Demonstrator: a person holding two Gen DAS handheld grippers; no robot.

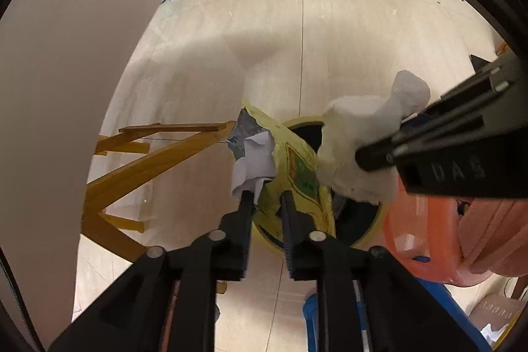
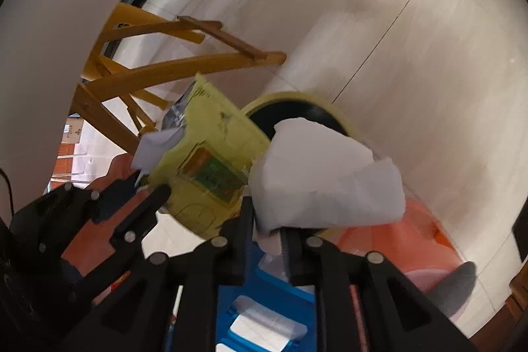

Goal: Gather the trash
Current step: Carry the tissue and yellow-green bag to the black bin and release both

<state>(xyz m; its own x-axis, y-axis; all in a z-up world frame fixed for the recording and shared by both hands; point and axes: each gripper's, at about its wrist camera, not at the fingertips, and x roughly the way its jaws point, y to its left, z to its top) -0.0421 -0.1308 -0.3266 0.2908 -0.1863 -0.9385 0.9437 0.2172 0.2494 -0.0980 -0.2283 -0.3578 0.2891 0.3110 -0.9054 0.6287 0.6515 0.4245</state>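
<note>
Left wrist view: the left gripper (image 1: 265, 198) sits at lower centre with its jaws a little apart. Its left finger (image 1: 246, 203) touches a crumpled white paper (image 1: 252, 162), and a yellow wrapper (image 1: 297, 174) lies against the right finger; whether either piece is pinched I cannot tell. Both hang over a yellow-rimmed bin (image 1: 363, 220) with a dark inside, standing on the pale tiled floor (image 1: 363, 38). At right, the right gripper (image 1: 373, 159) reaches in with a white tissue wad (image 1: 359, 134) at its tip, over the bin's mouth. Wooden chair legs (image 1: 148, 164) stand at left.

Right wrist view: the right gripper (image 2: 265, 226), jaws narrowly parted, has the tissue wad (image 2: 326, 177) bunched between its fingers at centre, above the bin (image 2: 297, 101). At lower left the left gripper (image 2: 150, 183) meets the yellow wrapper (image 2: 211, 154). An orange tub (image 2: 412, 230) lies at lower right.
</note>
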